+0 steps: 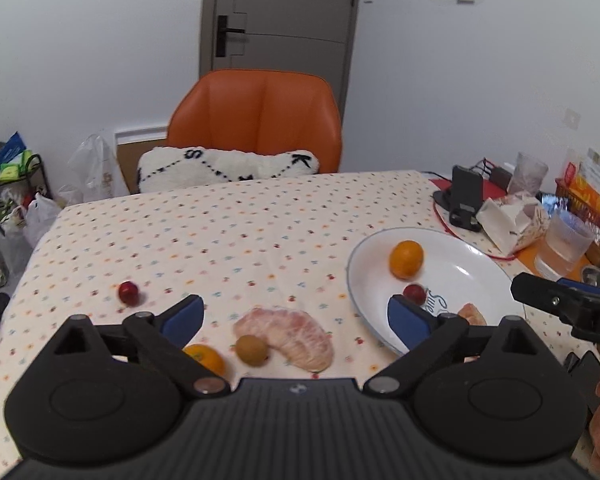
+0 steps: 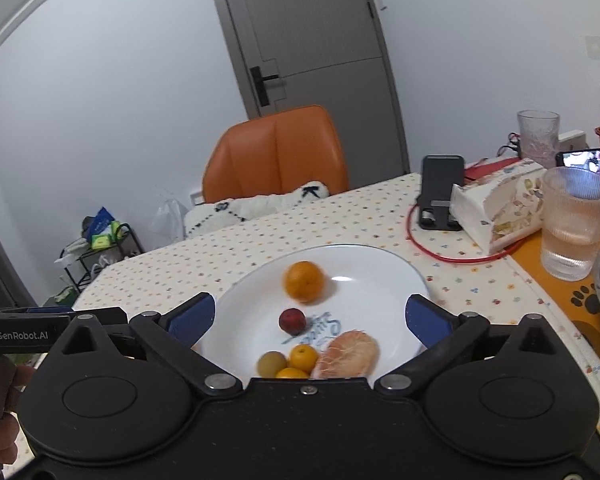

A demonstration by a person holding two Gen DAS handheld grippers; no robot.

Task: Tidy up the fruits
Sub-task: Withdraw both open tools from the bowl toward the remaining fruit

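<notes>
Both tongs wide open and empty: left gripper point(image 1: 296, 316) hovers over pomelo segment point(image 1: 286, 338); squeezing may burst it, nudging the touching longan point(image 1: 252, 350) rolling.

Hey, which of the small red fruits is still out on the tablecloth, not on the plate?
The red fruit lying alone at the table's left side, beyond the open left tool. The other red fruit sits on the white plate below the orange.

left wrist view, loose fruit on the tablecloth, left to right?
Red plum → small orange → brown round fruit → peeled pomelo piece. Then comes the plate. Left gripper is open above them.
</notes>
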